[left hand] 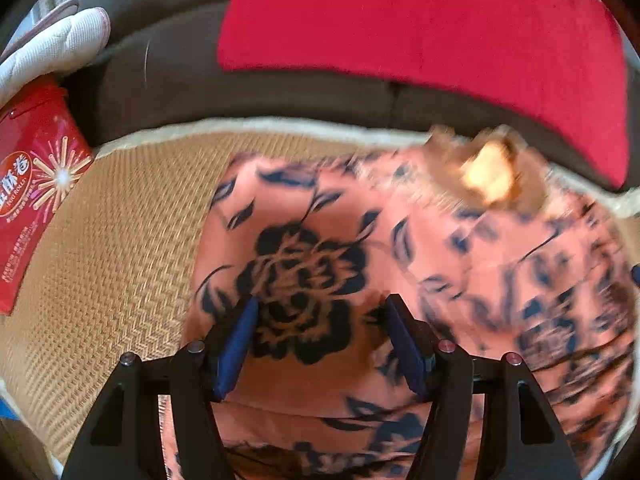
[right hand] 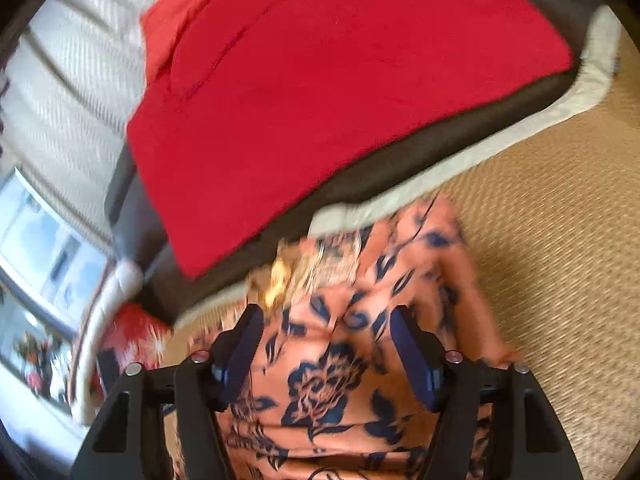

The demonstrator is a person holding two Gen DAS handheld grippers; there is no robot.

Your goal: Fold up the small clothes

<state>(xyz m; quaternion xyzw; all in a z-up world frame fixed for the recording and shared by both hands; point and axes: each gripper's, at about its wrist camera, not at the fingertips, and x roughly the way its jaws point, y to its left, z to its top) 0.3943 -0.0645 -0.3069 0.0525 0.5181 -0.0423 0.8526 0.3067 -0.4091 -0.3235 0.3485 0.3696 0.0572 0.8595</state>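
Note:
A small salmon-orange garment (left hand: 360, 240) with a dark blue flower print lies spread on a woven straw mat (left hand: 112, 264). A blurred tan and yellow patch (left hand: 488, 176) sits at its far edge, also seen as a yellow patch (right hand: 280, 276) in the right wrist view. My left gripper (left hand: 322, 304) hangs open just above the big printed flower, its blue pads (left hand: 236, 348) apart with the cloth flat below them. My right gripper (right hand: 328, 316) is open too, over the same garment (right hand: 332, 380) near another printed flower. Neither gripper pinches the cloth.
A red cushion (left hand: 420, 28) leans on the dark brown sofa back (left hand: 180, 80) beyond the mat's pale border (left hand: 280, 124). A red printed box (left hand: 36, 188) and a white quilted item (left hand: 56, 44) lie at the left. Bare mat (right hand: 560, 208) extends to the right; a window (right hand: 44, 240) is at the left.

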